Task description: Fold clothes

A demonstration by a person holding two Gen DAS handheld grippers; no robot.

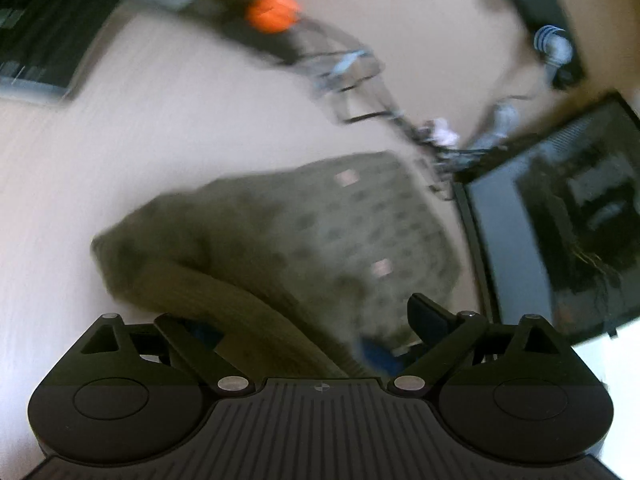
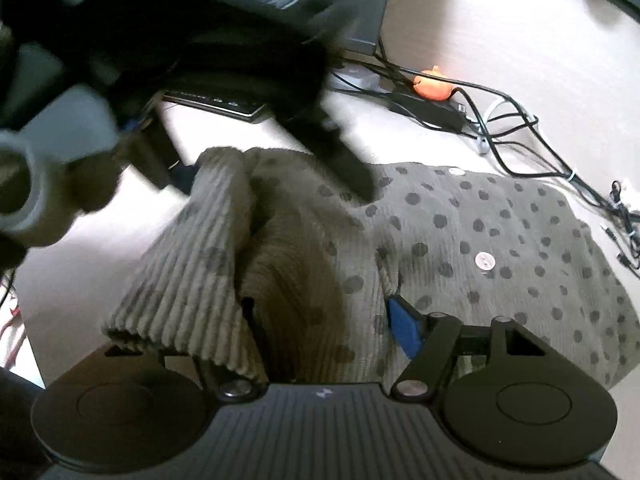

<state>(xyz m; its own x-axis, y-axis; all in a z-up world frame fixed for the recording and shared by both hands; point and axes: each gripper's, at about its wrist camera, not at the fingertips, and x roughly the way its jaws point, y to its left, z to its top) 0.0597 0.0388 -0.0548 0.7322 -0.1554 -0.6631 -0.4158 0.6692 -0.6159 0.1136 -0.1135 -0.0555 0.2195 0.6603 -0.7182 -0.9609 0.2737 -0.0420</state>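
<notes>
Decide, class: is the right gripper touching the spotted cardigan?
Touching. The right wrist view shows the cardigan bunched between the right gripper's fingers, ribbed fabric draped over one.

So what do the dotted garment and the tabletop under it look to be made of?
Garment: soft knit fabric, matte grey-green with dark dots, ribbed at the cuff; probably cotton or wool blend. Tabletop: smooth pale surface with faint grain, likely laminate or light wood.

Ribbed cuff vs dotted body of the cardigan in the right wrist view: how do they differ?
The ribbed cuff is plain grey with lengthwise ridges; the dotted body carries dark spots and white buttons. The cuff is bunched up and drapes over the right gripper; the body lies flat on the table. Both are the same grey-green knit.
</notes>
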